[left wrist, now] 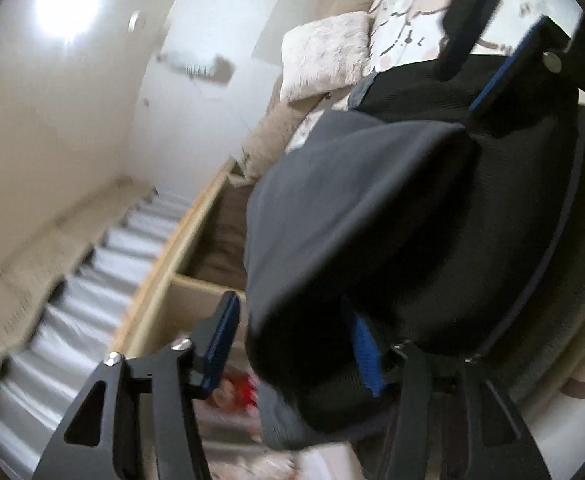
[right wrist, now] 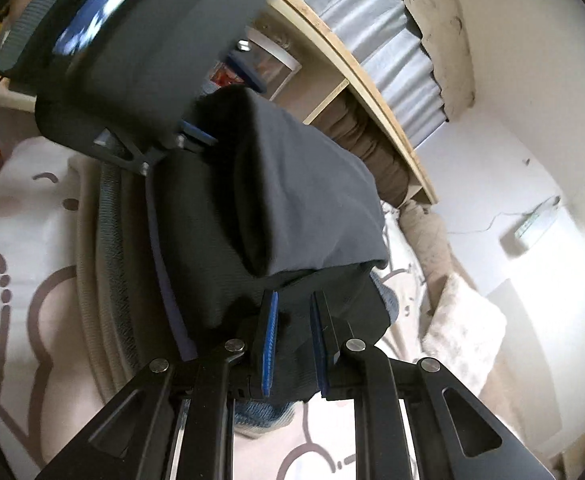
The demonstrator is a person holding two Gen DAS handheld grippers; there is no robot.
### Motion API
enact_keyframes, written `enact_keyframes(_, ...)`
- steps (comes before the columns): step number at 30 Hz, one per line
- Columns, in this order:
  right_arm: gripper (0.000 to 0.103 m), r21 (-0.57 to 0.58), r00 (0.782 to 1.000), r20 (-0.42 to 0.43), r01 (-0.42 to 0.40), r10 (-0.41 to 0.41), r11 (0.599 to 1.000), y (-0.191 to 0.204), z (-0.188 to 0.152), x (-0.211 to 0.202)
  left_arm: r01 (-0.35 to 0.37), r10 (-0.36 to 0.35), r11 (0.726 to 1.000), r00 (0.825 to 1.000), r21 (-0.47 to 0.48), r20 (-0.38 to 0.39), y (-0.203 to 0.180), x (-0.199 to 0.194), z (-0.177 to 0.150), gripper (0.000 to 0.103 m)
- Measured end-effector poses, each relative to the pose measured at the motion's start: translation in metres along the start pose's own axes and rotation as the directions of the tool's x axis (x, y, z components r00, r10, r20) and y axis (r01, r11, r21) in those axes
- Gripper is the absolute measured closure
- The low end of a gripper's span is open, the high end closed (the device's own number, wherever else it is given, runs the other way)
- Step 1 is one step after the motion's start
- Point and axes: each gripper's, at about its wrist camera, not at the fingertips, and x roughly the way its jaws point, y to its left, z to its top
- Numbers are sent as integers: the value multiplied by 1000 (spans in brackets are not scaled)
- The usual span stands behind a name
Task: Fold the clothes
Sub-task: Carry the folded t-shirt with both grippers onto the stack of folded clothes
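Observation:
A dark grey and black garment [left wrist: 372, 216] hangs stretched between both grippers above the bed; it also fills the middle of the right wrist view [right wrist: 292, 200]. My left gripper [left wrist: 292, 340] stands wide, with the cloth draped over its right finger [left wrist: 366, 344] and its left finger [left wrist: 222, 340] bare. My right gripper [right wrist: 294, 340] has its blue-padded fingers nearly closed on a black fold of the garment. The right gripper also shows at the top right of the left wrist view [left wrist: 492, 52], and the left gripper at the upper left of the right wrist view [right wrist: 196, 136].
The bed has a white sheet with brown drawings [right wrist: 24, 240]. A fluffy cream pillow [left wrist: 324, 52] lies at its head. A wooden shelf unit [right wrist: 372, 92] stands along the bed, with grey curtains [left wrist: 104, 264] beyond. White walls surround.

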Motion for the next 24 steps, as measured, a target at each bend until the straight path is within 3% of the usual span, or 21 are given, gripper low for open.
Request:
enact_keyframes(2,87,-12,1000,2,26,-26,1000,3,3,2,-19,19,1000,999,12,32,0,0,3,41)
enact_keyframes(4,86,-19,999,2,48,-48,999,7,6,5,13,-11,998,999,-54,38,12,2,5,41)
enact_keyframes(5,82,-22,998,2,59,-59,998,9,8,7,51,-48,993,998,-106,33,20,3,5,42)
enact_keyframes(6,76,-20,997,7,74,-74,997,10,9,8,126,-123,973,992,-192,29,33,5,3,56)
enact_keyframes(8,57,-9,994,26,110,-110,994,10,12,10,252,-253,904,967,-345,41,56,11,1,73)
enact_keyframes(10,56,1,992,42,117,-117,993,9,15,12,336,-338,825,938,-455,78,74,17,-1,73)
enact_keyframes(13,56,-24,989,68,131,-129,991,11,20,14,400,-396,740,909,-541,130,94,22,-5,74)
enact_keyframes(18,56,-67,981,137,149,-139,987,20,23,4,455,-449,672,878,-584,168,114,31,-8,74)
enact_keyframes(21,53,-79,975,164,165,-151,983,27,25,2,471,-468,652,867,-595,173,116,32,-4,74)
enact_keyframes(22,45,-80,973,169,171,-156,982,29,26,3,475,-474,646,863,-597,174,117,32,-4,74)
enact_keyframes(24,43,-77,971,167,185,-171,980,29,28,8,479,-478,648,861,-592,174,116,31,-3,74)
